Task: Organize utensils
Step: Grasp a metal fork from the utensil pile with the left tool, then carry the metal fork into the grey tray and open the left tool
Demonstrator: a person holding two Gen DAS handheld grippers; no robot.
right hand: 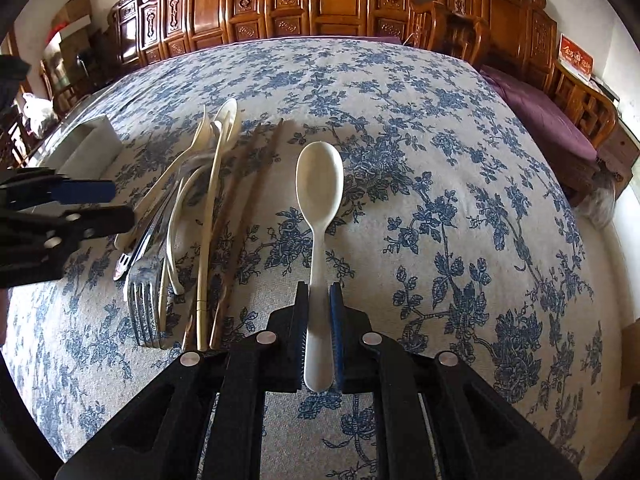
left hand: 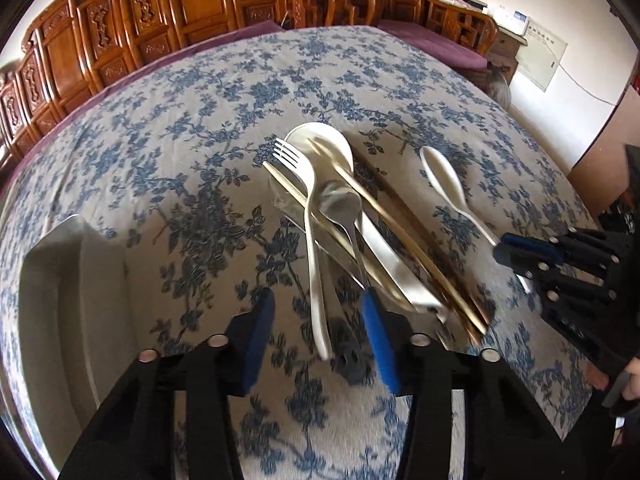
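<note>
A pile of utensils lies on the flowered tablecloth: a white plastic fork (left hand: 310, 216), a metal spoon (left hand: 342, 204), a big white spoon (left hand: 320, 140), pale chopsticks (left hand: 400, 232) and a metal fork (right hand: 144, 304). My left gripper (left hand: 318, 340) hangs low over the near end of the pile. Its jaws stand apart, with the white fork's handle between them and no pad pressing on it. To the right of the pile, a separate white spoon (right hand: 320, 184) lies on the cloth. My right gripper (right hand: 319, 292) is shut on that spoon's handle.
A white open box (left hand: 68, 280) sits at the table's left edge, also seen as a white box (right hand: 92, 136) behind the pile. Carved wooden cabinets (right hand: 320, 0) and a purple-cushioned bench (right hand: 552, 120) line the walls. The tablecloth (right hand: 460, 160) spreads wide to the right.
</note>
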